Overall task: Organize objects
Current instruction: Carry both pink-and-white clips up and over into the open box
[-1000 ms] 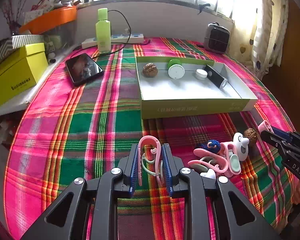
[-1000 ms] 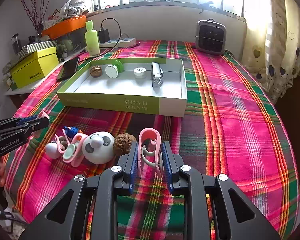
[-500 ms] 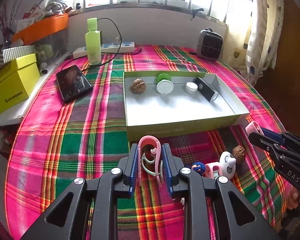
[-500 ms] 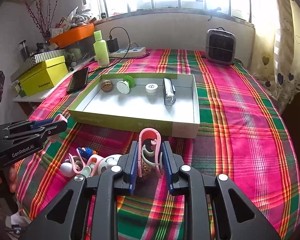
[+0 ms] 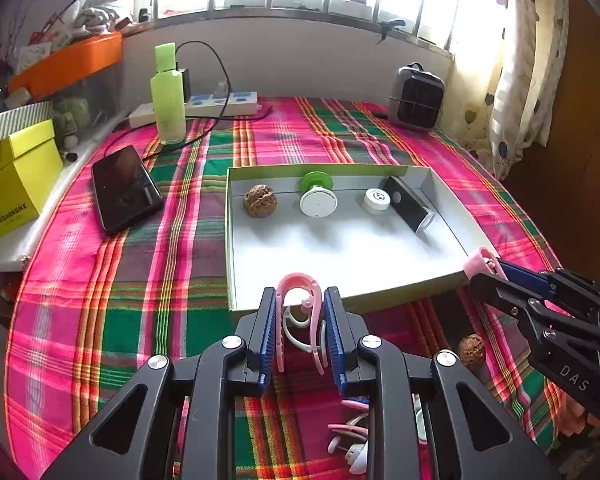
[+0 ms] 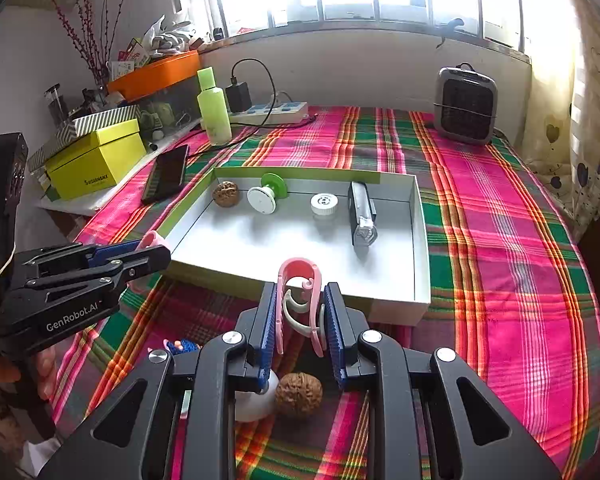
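While the left wrist view is looking down over the plaid cloth, the left gripper (image 5: 300, 334) is grasping a pink plastic clip with a white inner hook (image 5: 300, 312) at lower centre, its loop poking past the blue fingertips (image 5: 269, 320) toward the shallow white cardboard tray with green rim (image 5: 340, 302). At right, the right gripper (image 5: 485, 269) is showing.

Seen from the right wrist, that gripper is clenching a second pink clip (image 6: 299, 308) likewise, above a brown walnut (image 6: 298, 395).

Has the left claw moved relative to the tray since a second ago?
Yes. The left claw, shut on a pink clip, has come forward and up to the tray's near wall.
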Demonstrator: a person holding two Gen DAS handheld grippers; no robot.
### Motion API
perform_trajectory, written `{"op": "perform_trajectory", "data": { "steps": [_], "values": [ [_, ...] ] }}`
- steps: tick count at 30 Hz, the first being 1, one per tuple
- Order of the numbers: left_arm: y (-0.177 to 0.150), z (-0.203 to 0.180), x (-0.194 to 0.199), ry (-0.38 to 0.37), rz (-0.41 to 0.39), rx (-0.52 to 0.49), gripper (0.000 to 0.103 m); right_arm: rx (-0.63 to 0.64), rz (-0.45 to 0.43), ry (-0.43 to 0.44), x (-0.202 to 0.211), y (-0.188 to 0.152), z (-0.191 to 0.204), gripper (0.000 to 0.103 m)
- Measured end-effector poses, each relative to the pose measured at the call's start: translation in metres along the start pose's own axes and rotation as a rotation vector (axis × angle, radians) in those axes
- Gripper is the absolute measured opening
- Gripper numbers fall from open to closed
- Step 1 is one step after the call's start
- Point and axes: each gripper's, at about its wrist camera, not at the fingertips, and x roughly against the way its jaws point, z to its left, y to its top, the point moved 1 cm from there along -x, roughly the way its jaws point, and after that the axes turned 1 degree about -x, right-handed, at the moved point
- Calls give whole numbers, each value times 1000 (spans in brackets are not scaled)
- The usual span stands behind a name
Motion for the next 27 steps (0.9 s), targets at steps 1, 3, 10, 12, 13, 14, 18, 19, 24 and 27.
{"op": "perform_trajectory", "data": {
  "steps": [1, 3, 10, 12, 13, 14, 18, 19, 24, 27],
  "values": [
    [2, -1, -1, -2, 0, -4, 22, 2, 0, 4, -2, 2, 1, 24],
    [6, -1, -4, 0, -1, -6, 22, 2, 1, 8, -5, 6, 1, 24],
    [16, 0, -11, 2, -3, -10, 22, 1, 10, 22, -15, 14, 2, 24],
    [18, 1, -12, 2, -2, -6, 22, 2, 13, 26, -18, 17, 1, 24],
    [18, 1, -13, 1, -2, -6, 22, 1, 15, 27, -19, 18, 1, 24],
    [19, 1, -14, 2, -3, -6, 22, 1, 16, 28, -21, 19, 1, 24],
    [23, 5, -17, 8, -5, 2, 22, 0, 21, 30, -25, 23, 0, 24],
    [25, 7, -18, 5, -6, 6, 22, -2, 22, 30, -27, 24, 0, 24],
    [31, 10, -24, 4, -5, 15, 22, -9, 34, 42, -37, 31, 0, 24],
    [34, 10, -29, 4, -1, 17, 22, -9, 42, 49, -45, 36, 2, 24]
  ]
}}
